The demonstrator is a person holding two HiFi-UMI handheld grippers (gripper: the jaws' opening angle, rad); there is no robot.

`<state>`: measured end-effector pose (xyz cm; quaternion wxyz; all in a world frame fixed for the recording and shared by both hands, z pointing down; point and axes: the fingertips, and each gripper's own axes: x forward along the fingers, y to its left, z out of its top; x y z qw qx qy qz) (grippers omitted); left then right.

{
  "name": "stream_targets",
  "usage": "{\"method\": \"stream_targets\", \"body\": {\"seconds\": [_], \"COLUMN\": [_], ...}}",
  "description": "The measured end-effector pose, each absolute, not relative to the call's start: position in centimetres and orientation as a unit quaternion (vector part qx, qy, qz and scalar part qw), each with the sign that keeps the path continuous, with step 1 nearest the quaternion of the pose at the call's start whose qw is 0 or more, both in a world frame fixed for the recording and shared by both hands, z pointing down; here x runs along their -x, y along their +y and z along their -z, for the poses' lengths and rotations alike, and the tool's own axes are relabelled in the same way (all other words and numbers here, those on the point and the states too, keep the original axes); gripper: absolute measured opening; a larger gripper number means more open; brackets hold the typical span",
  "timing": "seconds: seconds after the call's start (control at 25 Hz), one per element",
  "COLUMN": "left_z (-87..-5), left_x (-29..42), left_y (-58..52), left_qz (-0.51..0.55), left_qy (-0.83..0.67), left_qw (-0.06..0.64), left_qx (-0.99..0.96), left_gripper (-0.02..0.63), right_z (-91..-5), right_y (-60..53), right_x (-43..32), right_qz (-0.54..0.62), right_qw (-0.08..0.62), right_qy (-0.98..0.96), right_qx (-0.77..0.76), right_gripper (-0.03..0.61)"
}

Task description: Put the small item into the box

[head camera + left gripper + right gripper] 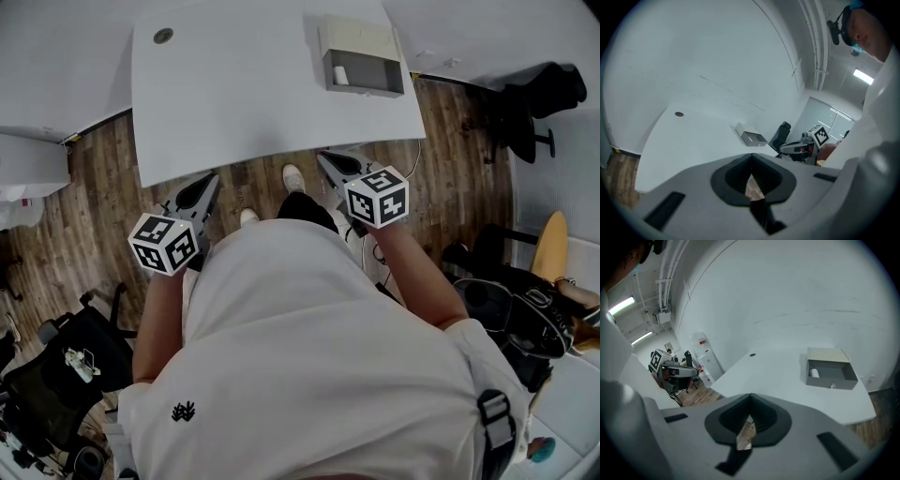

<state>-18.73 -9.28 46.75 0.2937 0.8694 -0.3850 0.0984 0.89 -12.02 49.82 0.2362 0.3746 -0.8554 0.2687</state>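
Observation:
An open-fronted grey box [361, 58] stands at the far right of the white table [234, 94]. A small white roll [340, 75] lies inside it at its left end, and the right gripper view shows that roll [814, 373] in the box [830, 369] too. My left gripper [203, 191] hovers at the table's near edge, its jaws closed tip to tip with nothing between them. My right gripper [336, 167] is held at the same edge, below the box, shut and empty. Both are well short of the box.
A round cable hole [163, 36] sits at the table's far left corner. Black office chairs stand at the right [525, 108] and lower left [66, 366] on the wood floor. The person's shoes [293, 176] are under the table edge.

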Motion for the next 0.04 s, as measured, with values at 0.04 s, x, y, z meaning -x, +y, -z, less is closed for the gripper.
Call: {"method": "stream_targets", "body": {"seconds": [0.04], "left_z": [-46.77], "left_x": [18.63], "left_y": [-9.39], "left_qz": [-0.098], "left_qy": [-0.385], "left_qw": [0.294], "left_qx": [-0.869], "left_gripper": [0.006], "right_z": [-49.82], "right_y": [-12.16], "right_x": [-1.02], "right_qz": [-0.268], "right_qw": [0.236], "right_qy": [-0.855], "right_qx": [-0.375], "right_gripper": [0.006]}}
